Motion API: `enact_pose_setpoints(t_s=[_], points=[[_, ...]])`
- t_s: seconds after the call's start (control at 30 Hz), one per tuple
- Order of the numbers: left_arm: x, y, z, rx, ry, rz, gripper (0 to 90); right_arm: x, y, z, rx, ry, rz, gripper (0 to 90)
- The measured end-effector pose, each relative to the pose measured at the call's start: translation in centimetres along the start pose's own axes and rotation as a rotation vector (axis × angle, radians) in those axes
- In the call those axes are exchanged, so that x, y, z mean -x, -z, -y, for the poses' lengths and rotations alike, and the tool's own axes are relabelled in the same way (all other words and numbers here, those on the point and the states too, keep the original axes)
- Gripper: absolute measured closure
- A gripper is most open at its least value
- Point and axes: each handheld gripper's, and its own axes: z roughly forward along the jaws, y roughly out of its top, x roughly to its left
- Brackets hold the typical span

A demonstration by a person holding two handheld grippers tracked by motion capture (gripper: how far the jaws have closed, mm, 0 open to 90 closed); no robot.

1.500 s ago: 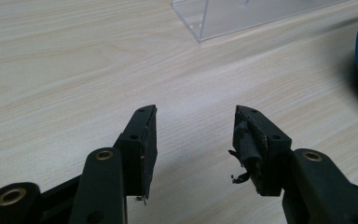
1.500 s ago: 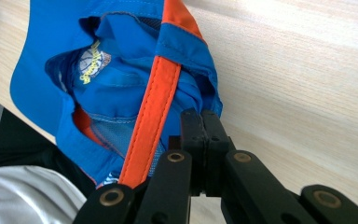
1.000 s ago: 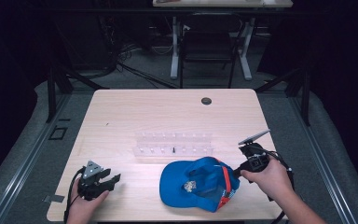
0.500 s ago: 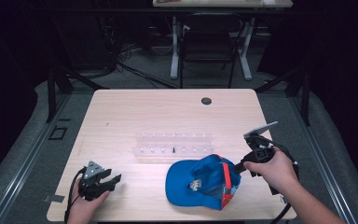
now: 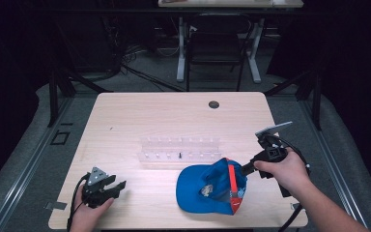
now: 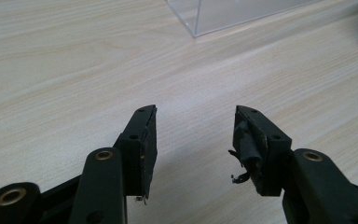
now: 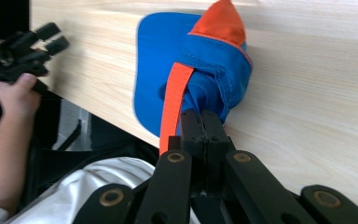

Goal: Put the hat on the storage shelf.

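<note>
A: Right hand-held gripper (image 5: 245, 168) status?
B: Clamped on the blue cap (image 5: 212, 186), near the counter's (image 5: 174, 111) front edge, right of centre.
A: Left hand-held gripper (image 5: 118, 186)?
B: Jaws apart, empty, front-left corner.

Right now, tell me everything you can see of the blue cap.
The blue cap is soft fabric with orange panels and trim. It lies near the front edge of the wooden table, in front of the clear plastic rack, its brim flat toward the person's left. A pale emblem shows on its front, too small to read. The right tongs are shut on the fabric at its back edge, beside an orange band, pulling the crown up into a bunched peak. Nothing else touches it.
</note>
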Motion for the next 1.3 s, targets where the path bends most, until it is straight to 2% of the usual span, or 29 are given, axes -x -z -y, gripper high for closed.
enact_pose_setpoints(t_s=[0.1, 0.13, 0.27, 0.5, 0.57, 0.63, 0.7, 0.83, 0.87, 1.3], points=[[0.0, 0.0, 0.0, -0.006, -0.001, -0.001, 50.1, -0.2, 0.2, -0.1, 0.0, -0.005, -0.017, 90.0], [0.0, 0.0, 0.0, -0.007, 0.001, 0.0, 50.1, -0.1, 0.3, -0.2, -0.011, 0.01, -0.021, 90.0], [-0.1, 0.0, 0.0, -0.007, 0.001, 0.001, 50.1, -0.5, 0.5, -0.3, 0.0, -0.023, -0.06, 90.0], [0.0, 0.0, 0.0, -0.006, 0.002, 0.0, 50.1, -1.0, 1.4, -0.5, 0.0, -0.035, -0.131, 90.0], [-0.1, 0.0, 0.0, -0.005, 0.002, 0.001, 50.1, -1.2, 1.8, -0.7, -0.012, -0.012, -0.151, 90.0], [-0.1, 0.0, 0.0, -0.006, 0.002, 0.001, 50.1, -1.6, 2.1, -0.7, 0.01, -0.028, -0.167, 90.0], [0.0, 0.0, 0.0, -0.006, 0.001, 0.0, 50.1, -1.8, 2.4, -0.8, -0.002, -0.01, -0.176, 90.0], [0.0, 0.0, 0.0, -0.005, 0.002, 0.001, 50.1, -2.5, 3.0, -0.9, 0.03, -0.002, -0.21, 90.0], [0.0, 0.0, 0.0, -0.006, 0.002, 0.001, 50.0, -2.7, 3.4, -1.0, 0.027, 0.016, -0.217, 90.0], [-0.1, 0.0, 0.0, -0.01, 0.001, 0.008, 50.0, -4.4, 5.1, -1.4, 0.059, 0.045, -0.273, 90.0]])
